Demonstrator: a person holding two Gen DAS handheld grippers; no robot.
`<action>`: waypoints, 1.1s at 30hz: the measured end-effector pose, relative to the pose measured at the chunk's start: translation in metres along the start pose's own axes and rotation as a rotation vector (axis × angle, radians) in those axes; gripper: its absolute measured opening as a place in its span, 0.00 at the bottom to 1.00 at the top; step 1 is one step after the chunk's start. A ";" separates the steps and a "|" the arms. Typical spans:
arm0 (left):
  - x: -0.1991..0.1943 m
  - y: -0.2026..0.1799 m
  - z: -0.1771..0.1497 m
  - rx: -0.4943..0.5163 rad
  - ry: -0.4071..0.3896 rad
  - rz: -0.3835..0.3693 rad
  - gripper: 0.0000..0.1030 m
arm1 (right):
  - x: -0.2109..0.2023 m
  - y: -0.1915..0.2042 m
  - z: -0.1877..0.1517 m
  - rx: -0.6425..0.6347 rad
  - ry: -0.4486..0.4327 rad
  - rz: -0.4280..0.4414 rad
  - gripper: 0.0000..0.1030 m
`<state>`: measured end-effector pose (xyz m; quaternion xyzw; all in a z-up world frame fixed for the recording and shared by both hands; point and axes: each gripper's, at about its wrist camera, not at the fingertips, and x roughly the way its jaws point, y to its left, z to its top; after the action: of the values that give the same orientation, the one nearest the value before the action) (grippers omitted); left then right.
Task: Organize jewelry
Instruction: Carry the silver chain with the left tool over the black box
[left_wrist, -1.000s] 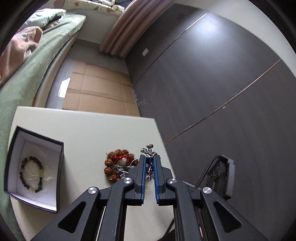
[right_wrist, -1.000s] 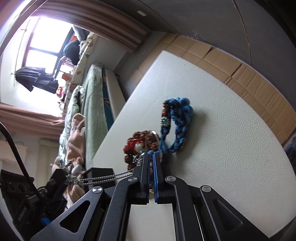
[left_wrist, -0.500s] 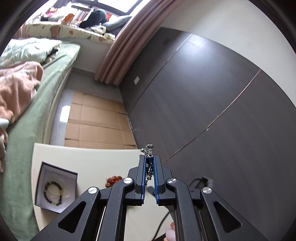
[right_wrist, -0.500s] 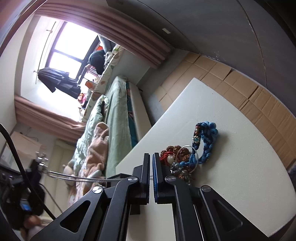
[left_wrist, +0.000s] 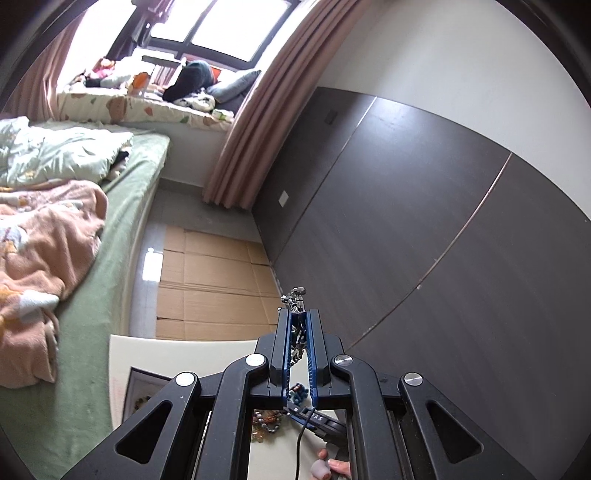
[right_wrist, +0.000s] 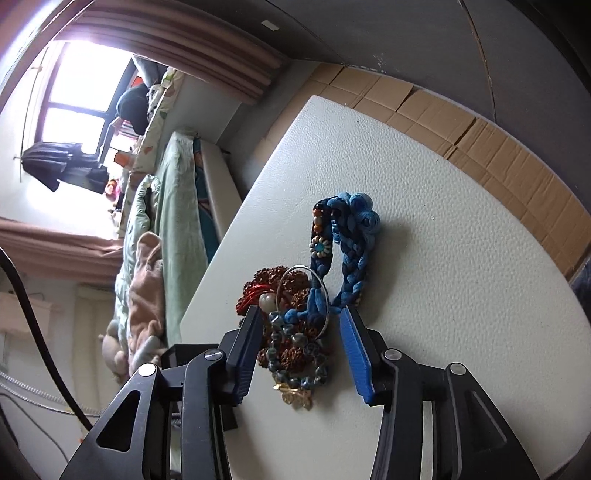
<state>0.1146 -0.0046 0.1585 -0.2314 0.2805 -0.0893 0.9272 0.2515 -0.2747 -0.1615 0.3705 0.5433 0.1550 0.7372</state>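
My left gripper (left_wrist: 299, 314) is shut on a silver chain necklace (left_wrist: 296, 295) and holds it high above the white table (left_wrist: 177, 350); its clasp sticks out past the fingertips. My right gripper (right_wrist: 301, 314) is open just above a pile of jewelry on the table (right_wrist: 461, 295): a blue braided bracelet (right_wrist: 354, 236), a brown seed-bead bracelet (right_wrist: 269, 280), a thin silver bangle (right_wrist: 325, 295) and a grey-blue bead bracelet with a gold charm (right_wrist: 295, 369). The pile lies between its fingers. The open jewelry box (left_wrist: 138, 384) with a bead bracelet shows at the bottom of the left wrist view.
A bed with green sheets and a pink blanket (left_wrist: 55, 240) runs along the table's left side. Cardboard (left_wrist: 207, 280) covers the floor beyond the table. A dark panelled wall (left_wrist: 424, 221) stands to the right. A black cable (right_wrist: 33, 332) hangs at the left.
My left gripper has risen far above the table with the chain necklace. My right gripper has let go of the chain, opened, and come down over the jewelry pile.
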 end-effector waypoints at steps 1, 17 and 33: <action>-0.005 0.002 0.002 0.000 -0.008 0.008 0.07 | 0.003 0.000 0.000 0.003 0.002 -0.005 0.30; -0.056 0.009 0.038 0.015 -0.105 0.077 0.07 | -0.024 0.003 -0.011 0.019 -0.049 0.016 0.11; -0.068 0.035 0.044 0.015 -0.116 0.116 0.07 | -0.030 0.035 -0.020 -0.066 -0.007 0.184 0.11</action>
<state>0.0841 0.0628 0.2063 -0.2127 0.2385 -0.0242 0.9473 0.2281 -0.2626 -0.1185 0.3949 0.4992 0.2386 0.7334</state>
